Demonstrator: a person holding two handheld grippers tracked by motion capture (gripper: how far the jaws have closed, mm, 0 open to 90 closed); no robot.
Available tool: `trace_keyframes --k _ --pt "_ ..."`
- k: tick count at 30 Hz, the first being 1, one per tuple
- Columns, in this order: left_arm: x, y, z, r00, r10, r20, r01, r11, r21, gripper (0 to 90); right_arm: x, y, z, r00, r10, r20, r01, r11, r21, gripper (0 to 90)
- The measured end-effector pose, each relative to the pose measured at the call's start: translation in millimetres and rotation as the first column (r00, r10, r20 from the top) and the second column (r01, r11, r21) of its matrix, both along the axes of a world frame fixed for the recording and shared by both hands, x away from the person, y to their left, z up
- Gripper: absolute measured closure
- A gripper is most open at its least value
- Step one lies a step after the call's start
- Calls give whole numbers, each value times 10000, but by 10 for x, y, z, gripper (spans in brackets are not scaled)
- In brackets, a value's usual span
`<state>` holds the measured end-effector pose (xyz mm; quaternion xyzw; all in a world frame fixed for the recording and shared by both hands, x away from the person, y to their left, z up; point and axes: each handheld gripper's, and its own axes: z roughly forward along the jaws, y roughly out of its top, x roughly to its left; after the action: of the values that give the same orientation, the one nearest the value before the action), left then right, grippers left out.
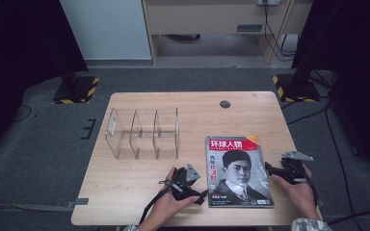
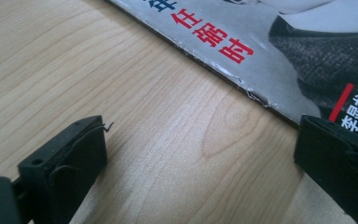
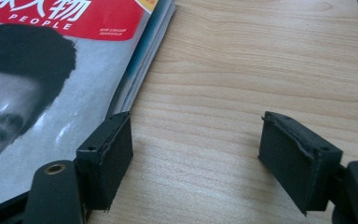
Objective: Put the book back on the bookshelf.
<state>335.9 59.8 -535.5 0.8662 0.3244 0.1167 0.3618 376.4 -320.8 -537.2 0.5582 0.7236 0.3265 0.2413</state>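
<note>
- Here the magazine (image 1: 239,171) lies flat near the table's (image 1: 139,185) front right corner.
- Left gripper (image 1: 192,190) and right gripper (image 1: 275,172) flank it, both with jaws apart, holding nothing.

Magazine (image 1: 239,171): grey monochrome portrait cover, red title banner, red and white text. Table (image 1: 139,183): light wood grain. Organizer (image 1: 143,134): clear. Gripper pads (image 3: 106,156): black.

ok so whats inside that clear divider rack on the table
The clear divider rack looks empty: through its see-through walls and partitions the wooden table shows in every compartment. Nothing is hidden there, though glare slightly blurs its left end.
</note>
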Motion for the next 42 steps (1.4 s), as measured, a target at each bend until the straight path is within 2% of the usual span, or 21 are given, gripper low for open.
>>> trace_keyframes --k 2,3,4,6,8,13,17,21,22,25,28,30,33,36,39,42 --pt "26 23 19 9994 132 -316 -145 9991 -388 30 7 -15 16 9996 -270 -99 271 9996 74 258" --pt "47 54 35 9982 209 -557 -244 9977 -632 51 8 -42 58 9987 -499 95 498 9986 156 263" --pt "47 54 35 9982 209 -557 -244 9977 -632 67 8 -42 58 9987 -499 95 498 9986 156 263" --pt "48 60 47 9984 193 -531 -229 9974 -677 78 7 -41 110 9979 -512 396 502 9984 256 266" --pt "41 41 59 9991 162 -403 -188 9976 -660 77 1 -4 147 9978 -368 543 350 9988 330 261" --pt "-14 -38 105 10000 -19 -94 10 9948 -1014 56 -22 101 204 9976 81 689 -121 9983 571 227" --pt "-71 -111 107 9998 -192 70 198 9937 -1106 53 -6 179 206 9976 335 610 -380 9965 749 177" --pt "-109 -175 120 9996 -147 253 172 9948 -1005 171 23 272 168 9965 765 349 -793 9930 878 123" --pt "-113 -189 115 9997 -133 188 151 9950 -988 172 38 315 161 9946 1000 271 -1020 9908 890 108" --pt "-123 -224 94 9998 -166 92 174 9954 -938 159 42 355 153 9918 1251 253 -1269 9876 921 97" --pt "-124 -249 92 9999 -108 28 110 9938 -1111 134 46 382 142 9873 1578 195 -1589 9823 990 112" --pt "-133 -271 95 9999 -82 58 89 9929 -1190 132 54 402 119 9871 1600 84 -1602 9835 837 166" --pt "-152 -303 83 9997 -71 233 94 9950 -991 144 65 408 107 9875 1576 35 -1574 9840 833 203" --pt "-143 -317 67 9996 58 294 -29 9953 -971 180 78 418 88 9863 1646 -25 -1640 9837 735 241" --pt "-132 -333 50 9997 80 238 -56 9950 -998 226 83 424 76 9862 1652 -125 -1642 9845 620 265" --pt "-136 -359 21 9998 73 205 -58 9973 -736 258 91 421 65 9866 1619 -188 -1605 9850 628 285"
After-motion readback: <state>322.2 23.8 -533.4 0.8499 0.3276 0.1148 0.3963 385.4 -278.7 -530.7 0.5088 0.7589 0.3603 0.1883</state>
